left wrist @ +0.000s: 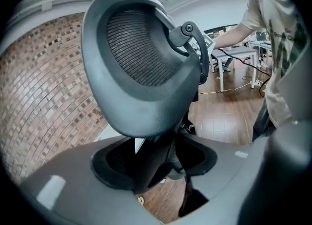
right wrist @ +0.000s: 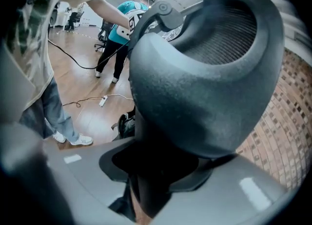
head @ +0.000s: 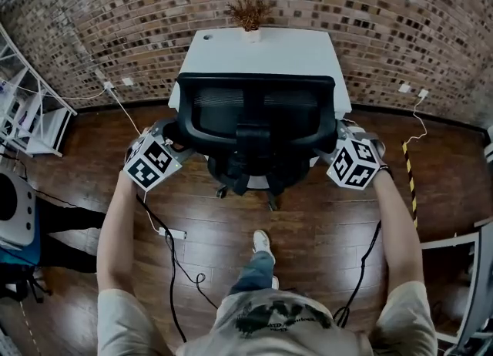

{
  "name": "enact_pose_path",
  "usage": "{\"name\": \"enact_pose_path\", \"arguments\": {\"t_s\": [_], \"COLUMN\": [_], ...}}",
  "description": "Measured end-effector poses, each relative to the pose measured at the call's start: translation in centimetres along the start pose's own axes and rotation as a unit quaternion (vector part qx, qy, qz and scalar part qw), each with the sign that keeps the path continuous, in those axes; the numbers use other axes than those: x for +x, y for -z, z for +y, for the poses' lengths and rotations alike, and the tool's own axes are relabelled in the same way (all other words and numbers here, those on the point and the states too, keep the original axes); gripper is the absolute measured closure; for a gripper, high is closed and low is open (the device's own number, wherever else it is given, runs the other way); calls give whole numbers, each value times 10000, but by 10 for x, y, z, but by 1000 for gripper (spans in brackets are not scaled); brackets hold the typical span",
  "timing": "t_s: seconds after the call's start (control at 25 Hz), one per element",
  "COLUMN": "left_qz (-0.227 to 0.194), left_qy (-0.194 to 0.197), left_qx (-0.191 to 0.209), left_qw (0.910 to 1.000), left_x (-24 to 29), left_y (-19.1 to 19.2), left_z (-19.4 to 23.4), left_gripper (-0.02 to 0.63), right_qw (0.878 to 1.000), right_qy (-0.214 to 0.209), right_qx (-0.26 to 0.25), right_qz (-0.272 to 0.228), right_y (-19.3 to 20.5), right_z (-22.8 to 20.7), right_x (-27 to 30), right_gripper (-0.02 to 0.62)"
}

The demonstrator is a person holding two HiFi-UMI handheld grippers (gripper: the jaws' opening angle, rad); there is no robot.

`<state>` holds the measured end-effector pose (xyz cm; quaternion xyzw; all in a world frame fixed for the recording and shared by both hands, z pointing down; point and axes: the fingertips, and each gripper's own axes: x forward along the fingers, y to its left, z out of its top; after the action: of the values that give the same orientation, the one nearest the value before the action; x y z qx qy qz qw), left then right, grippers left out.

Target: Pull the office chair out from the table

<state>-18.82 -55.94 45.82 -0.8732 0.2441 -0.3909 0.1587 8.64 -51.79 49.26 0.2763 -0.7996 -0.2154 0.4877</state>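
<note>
The left gripper [head: 174, 138] sits at the left edge of the office chair [head: 258, 112] back, left of centre in the head view. In the left gripper view the lower edge of the backrest drops into the gap between wide-set jaws. They seem to be clamped on it, though the close view makes the contact hard to read. The right gripper [head: 340, 140] mirrors it at the right edge of the backrest. In its own view the narrower-set jaws are closed on the dark frame of the chair back.

The chair stands in the middle of the head view with its back toward the person. Its backrest covers the near edge of the white table [head: 266, 52], which runs up to the brick wall [head: 370, 23] at the top. A small plant [head: 248, 14] stands at the table's far edge.

Below the chair base, bare wooden floor [head: 323, 223] lies open down to the person's shoe [head: 262, 240]. A power strip [head: 176, 233] and its cable lie on the floor at lower left of the chair, near the base. A yellow-and-black strip [head: 408, 173] runs along the floor at right, and white shelving [head: 27, 112] stands at the left edge.
</note>
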Motion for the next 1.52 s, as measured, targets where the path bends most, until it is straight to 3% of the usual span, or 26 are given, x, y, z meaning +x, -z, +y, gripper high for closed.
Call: {"name": "enact_pose_path", "arguments": {"t_s": [0.32, 1.52], "left_qz": [13, -170], "left_qy": [-33, 129], "left_qx": [-162, 118], "left_qw": [9999, 9997], "left_x": [-36, -160], "left_y": [0, 23], "left_z": [-49, -192], "left_gripper": [327, 322], "right_qw": [10000, 9991], "right_qy": [-4, 320], "right_qx": [-9, 175], "right_qz": [20, 230], "right_y": [-9, -66], "right_z": [46, 216], "right_x": [-35, -145], "right_gripper": [419, 416]}}
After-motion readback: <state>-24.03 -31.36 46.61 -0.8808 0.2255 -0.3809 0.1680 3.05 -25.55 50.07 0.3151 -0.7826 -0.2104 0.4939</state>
